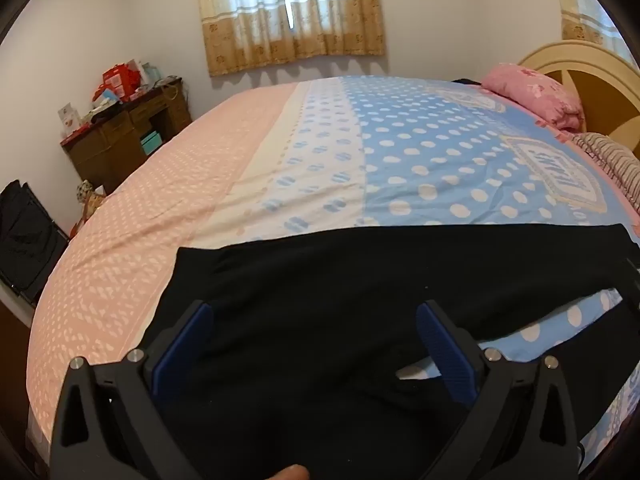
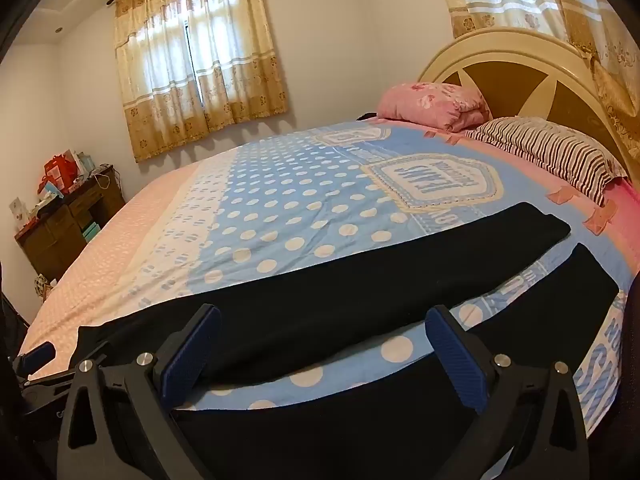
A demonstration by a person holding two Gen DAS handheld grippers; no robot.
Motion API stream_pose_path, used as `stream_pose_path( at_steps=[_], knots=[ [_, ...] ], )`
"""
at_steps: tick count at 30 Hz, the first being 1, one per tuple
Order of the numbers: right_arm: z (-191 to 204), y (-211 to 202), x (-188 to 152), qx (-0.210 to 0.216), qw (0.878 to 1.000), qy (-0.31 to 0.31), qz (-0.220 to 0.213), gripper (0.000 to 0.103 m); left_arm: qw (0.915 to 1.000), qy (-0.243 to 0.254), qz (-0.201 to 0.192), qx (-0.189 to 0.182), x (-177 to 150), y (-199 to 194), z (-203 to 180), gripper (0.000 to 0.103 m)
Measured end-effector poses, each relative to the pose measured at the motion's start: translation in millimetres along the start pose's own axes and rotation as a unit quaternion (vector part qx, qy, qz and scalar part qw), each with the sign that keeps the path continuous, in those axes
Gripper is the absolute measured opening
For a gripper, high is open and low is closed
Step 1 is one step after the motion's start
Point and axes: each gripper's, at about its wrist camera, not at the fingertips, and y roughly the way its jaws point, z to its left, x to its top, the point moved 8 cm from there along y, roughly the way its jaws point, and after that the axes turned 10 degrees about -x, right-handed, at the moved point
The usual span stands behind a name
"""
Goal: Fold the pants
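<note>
Black pants (image 1: 340, 280) lie spread flat along the near edge of the bed (image 1: 420, 152). In the left wrist view my left gripper (image 1: 314, 316) is open, its blue pads above the waist end of the pants, holding nothing. In the right wrist view the pants (image 2: 360, 276) show both legs stretching right toward the pillows, with a strip of blue dotted cover between them. My right gripper (image 2: 322, 320) is open over the near leg and the gap, holding nothing. The left gripper's tip shows at the far left of the right wrist view (image 2: 40, 354).
A pink pillow (image 2: 436, 106), a striped pillow (image 2: 552, 156) and the headboard (image 2: 512, 60) are at the right. A brown dresser (image 1: 124, 136) with boxes stands at the far left wall. Curtained windows (image 1: 292, 12) are behind the bed.
</note>
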Motion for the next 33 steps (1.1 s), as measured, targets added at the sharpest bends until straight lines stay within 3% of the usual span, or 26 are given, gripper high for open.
stream_pose_path(
  at_steps=[4, 6, 12, 33],
  knots=[
    [0.8, 3.8, -1.1, 0.001, 1.000, 0.003, -0.003, 0.102, 0.9998, -0.006, 0.004, 0.017, -1.7, 2.7, 6.1, 0.103],
    [-1.8, 4.1, -2.2, -0.004, 1.000, 0.005, -0.004, 0.102, 0.9996, 0.011, 0.003, 0.026, 1.5, 2.3, -8.6, 0.103],
    [-10.9, -0.7, -2.8, -0.009, 1.000, 0.010, 0.009, 0.102, 0.9997, -0.021, 0.005, -0.010, -3.0, 2.2, 10.1, 0.103],
    [-1.5, 15.5, -12.5, -0.001, 1.000, -0.001, 0.031, 0.102, 0.9995, -0.022, 0.020, 0.011, -10.4, 10.1, 18.0, 0.103]
  ],
)
